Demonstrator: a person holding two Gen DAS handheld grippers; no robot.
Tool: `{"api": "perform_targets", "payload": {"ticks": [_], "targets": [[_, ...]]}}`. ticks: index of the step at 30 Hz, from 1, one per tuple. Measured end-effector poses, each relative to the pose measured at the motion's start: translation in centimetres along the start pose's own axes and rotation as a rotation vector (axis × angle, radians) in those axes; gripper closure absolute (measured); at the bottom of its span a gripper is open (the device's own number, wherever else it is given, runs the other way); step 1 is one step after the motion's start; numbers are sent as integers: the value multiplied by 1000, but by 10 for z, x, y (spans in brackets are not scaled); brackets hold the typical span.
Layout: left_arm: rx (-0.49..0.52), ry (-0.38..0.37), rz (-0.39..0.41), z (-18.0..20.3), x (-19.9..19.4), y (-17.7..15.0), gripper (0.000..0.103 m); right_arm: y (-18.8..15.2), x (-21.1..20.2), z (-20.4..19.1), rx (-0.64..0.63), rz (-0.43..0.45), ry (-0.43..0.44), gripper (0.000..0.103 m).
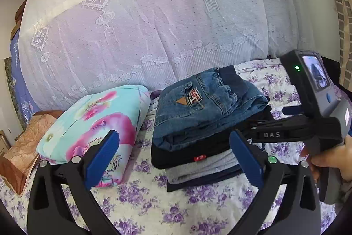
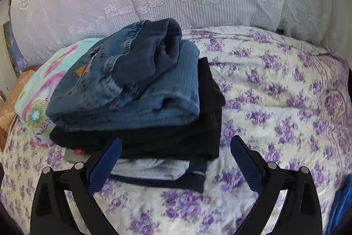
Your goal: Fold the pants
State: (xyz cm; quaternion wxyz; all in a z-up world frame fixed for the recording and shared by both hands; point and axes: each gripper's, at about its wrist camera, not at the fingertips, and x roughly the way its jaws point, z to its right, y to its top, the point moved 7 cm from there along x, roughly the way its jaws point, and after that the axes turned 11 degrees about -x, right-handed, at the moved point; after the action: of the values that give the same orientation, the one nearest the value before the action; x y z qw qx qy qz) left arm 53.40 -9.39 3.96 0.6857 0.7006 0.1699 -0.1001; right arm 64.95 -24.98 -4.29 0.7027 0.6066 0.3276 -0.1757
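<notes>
A stack of folded pants lies on the bed. Blue jeans (image 1: 204, 107) (image 2: 132, 85) lie on top, with black pants (image 1: 187, 153) (image 2: 165, 142), a grey pair (image 1: 204, 166) (image 2: 151, 169) and a navy pair (image 2: 176, 182) under them. My left gripper (image 1: 176, 155) is open just in front of the stack and holds nothing. My right gripper (image 2: 176, 158) is also open and empty, at the stack's front right corner. In the left wrist view, a hand (image 1: 330, 160) holds the right gripper's body (image 1: 308, 102) to the right of the stack.
A teal pillow with pink flowers (image 1: 94, 124) (image 2: 37, 89) leans left of the stack, and a brown cushion (image 1: 19, 147) lies beyond it. A big bundle under white lace (image 1: 154, 25) fills the back. The purple-flowered sheet (image 2: 275, 102) spreads to the right. Something blue (image 2: 341, 202) sits at the right edge.
</notes>
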Motion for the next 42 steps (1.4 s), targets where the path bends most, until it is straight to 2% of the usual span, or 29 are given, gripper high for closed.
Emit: {"api": "perform_targets", "payload": {"ticks": [5, 11, 14, 17, 20, 24, 26, 28, 29, 30, 33, 35, 37, 39, 42], "targets": [[-37, 8, -6, -12, -18, -9, 5, -38, -14, -8, 47, -1, 57, 4], [-87, 20, 3, -32, -47, -19, 5, -92, -45, -19, 106, 51, 107, 4], [-119, 33, -10, -47, -61, -33, 5, -127, -59, -22, 159, 58, 113, 4], [-167, 54, -46, -65, -75, -62, 5, -165, -76, -26, 191, 62, 99, 4], [-216, 61, -111, -79, -90, -108, 5, -200, -100, -38, 167, 90, 54, 4], [-260, 40, -249, -86, -108, -190, 5, -246, -129, -60, 103, 150, 13, 4], [-275, 14, -333, -85, -112, -233, 5, -265, -127, -70, 73, 79, 24, 4], [-306, -8, -483, -85, -111, -283, 5, -278, -120, -77, 67, -19, 51, 4], [-311, -10, -537, -88, -110, -290, 5, -284, -119, -79, 70, -42, 53, 4], [-318, -20, -519, -90, -114, -284, 5, -286, -120, -79, 70, -50, 47, 4], [-386, 11, -429, -103, -119, -262, 5, -279, -128, -83, 46, -28, 23, 4], [-395, 8, -426, -102, -110, -248, 5, -262, -132, -81, 25, 7, -31, 4], [-354, 54, -413, -98, -91, -223, 5, -242, -129, -80, -6, 22, -61, 4], [-300, 101, -357, -91, -76, -191, 5, -220, -124, -74, -25, 27, -104, 4], [-214, 176, -210, -79, -68, -133, 5, -175, -131, -60, 2, 104, -151, 4]]}}
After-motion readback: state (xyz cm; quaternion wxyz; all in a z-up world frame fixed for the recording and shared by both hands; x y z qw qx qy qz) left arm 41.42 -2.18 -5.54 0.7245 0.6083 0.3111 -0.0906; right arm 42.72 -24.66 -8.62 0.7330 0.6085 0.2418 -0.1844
